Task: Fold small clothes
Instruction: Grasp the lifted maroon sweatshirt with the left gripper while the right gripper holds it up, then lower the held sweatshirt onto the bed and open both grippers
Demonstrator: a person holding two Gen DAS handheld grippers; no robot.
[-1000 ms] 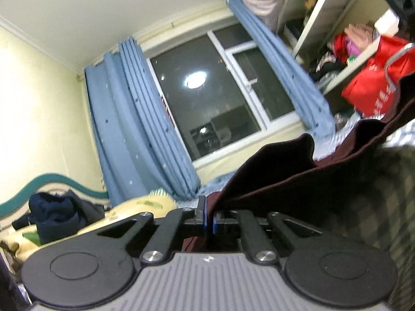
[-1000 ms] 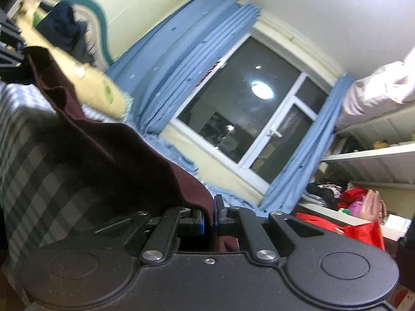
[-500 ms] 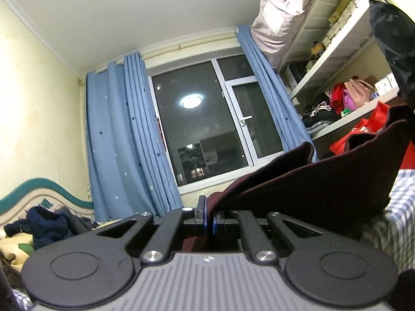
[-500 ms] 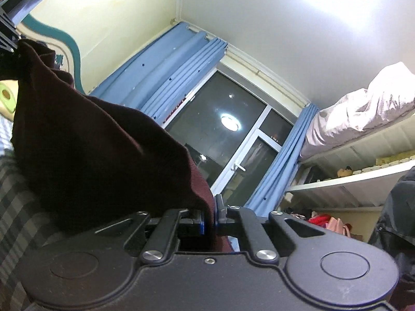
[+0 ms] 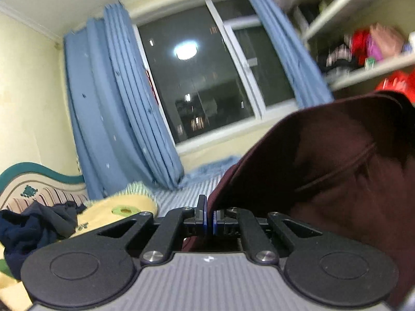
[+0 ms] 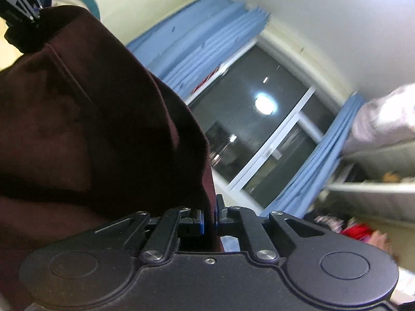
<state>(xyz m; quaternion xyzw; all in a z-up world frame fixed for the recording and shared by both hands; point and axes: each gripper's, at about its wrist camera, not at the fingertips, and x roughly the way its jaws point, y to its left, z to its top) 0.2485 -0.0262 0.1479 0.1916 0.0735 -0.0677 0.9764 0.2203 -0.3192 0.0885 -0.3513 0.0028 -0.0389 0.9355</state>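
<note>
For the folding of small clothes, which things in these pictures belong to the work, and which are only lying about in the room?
Belongs to the job:
- dark red garment, hanging between the two grippers
- left gripper, shut on one edge of it
- right gripper, shut on another edge

Just lying about:
- navy clothing by the headboard
- yellow pillow
- blue curtains
- cluttered shelves

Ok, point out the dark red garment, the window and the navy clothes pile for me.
dark red garment [image 5: 337, 160], left wrist view, on the middle of the hanging cloth.
window [image 5: 205, 77], left wrist view, on the dark glass.
navy clothes pile [image 5: 33, 228], left wrist view, on the crumpled fabric at the bed's head.
</note>
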